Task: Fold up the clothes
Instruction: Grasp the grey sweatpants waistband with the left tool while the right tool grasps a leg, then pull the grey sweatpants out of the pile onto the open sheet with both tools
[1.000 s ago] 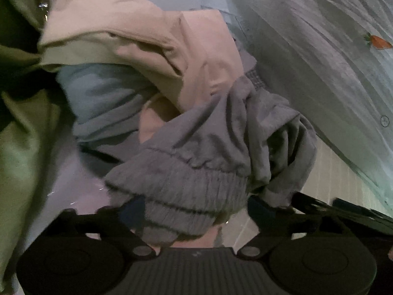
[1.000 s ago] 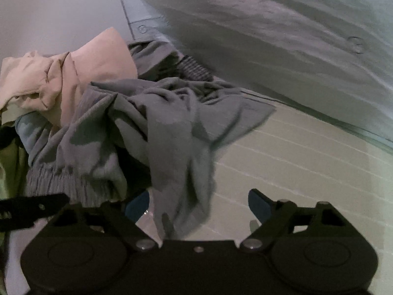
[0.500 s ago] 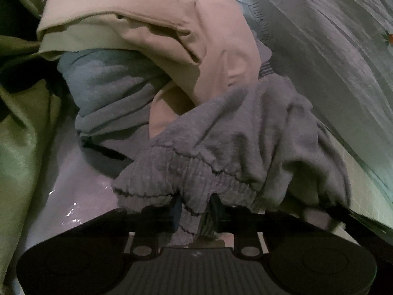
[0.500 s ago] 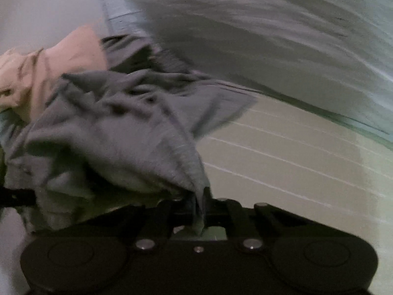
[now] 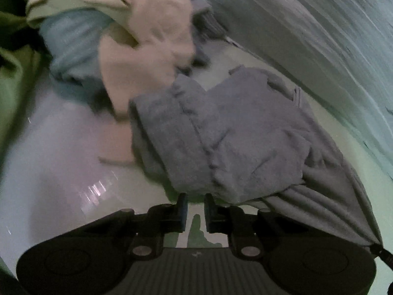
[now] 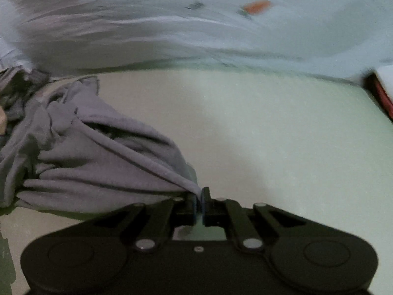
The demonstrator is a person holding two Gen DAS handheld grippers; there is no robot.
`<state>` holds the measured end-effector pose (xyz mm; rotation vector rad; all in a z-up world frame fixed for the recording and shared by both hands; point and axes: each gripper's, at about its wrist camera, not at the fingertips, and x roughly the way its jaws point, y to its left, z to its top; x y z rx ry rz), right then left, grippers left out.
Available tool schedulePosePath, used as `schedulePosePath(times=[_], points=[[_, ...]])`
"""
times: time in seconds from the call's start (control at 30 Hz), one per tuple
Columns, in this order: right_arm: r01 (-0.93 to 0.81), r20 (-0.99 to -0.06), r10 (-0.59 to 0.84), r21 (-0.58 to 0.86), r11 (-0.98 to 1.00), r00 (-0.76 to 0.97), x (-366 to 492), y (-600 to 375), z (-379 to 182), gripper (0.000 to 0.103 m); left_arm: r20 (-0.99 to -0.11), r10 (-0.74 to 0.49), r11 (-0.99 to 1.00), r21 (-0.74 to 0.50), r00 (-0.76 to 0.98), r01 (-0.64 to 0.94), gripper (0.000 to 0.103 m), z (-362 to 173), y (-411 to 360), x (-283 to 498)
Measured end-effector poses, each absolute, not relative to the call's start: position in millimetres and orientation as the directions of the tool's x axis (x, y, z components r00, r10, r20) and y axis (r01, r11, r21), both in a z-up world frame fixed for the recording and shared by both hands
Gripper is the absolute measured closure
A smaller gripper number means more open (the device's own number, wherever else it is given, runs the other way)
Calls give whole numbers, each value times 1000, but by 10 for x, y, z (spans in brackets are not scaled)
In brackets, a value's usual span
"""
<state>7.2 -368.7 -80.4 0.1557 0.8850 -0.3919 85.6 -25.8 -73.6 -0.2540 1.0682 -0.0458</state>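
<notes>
The grey garment lies on the pale surface, drawn out to the right of the heap of other clothes at the far left. Both tools are clamped on it. The left gripper has its jaws nearly together on the thick gathered edge nearest it, which looks like an elastic waistband; the right gripper pinches a thin corner of the same cloth, and taut folds fan out leftward from that pinch. In the left view the fabric narrows to a point at the far right, where that second hold sits.

The cloth looks like soft, fleecy knit — light, limp, with no stiffness of its own, so it will sag and bunch wherever it is unsupported. It does not seem slippery; the nap should hold well between the pads. The ribbed band is the firmest place to grip, being thick and stitched. A thin single layer, as on the right, may stretch or creep out under tension. Holding the two ends well apart would likely spread it flat enough to fold, though the middle is still rumpled. A light sheet with small orange marks lies along the far side.
</notes>
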Motion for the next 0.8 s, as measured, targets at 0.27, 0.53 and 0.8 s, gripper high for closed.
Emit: schedulePosePath(times=[0.27,0.53,0.8], points=[[334,-805,-198,0,943,559,-570,-4135,-707,95,-886,-164,971,-222,435,-86,85,-770,-813,449],[363,-776,-184,62,930,603,-587,-4496,-667,50,-886,-106,969,-195,451,-155,63,-734,-1026,278],[376,-669,-220,95,922,709,-258,-4580,-458,39,-892,-34,947,-173,451,-269,47,-761,-871,583]])
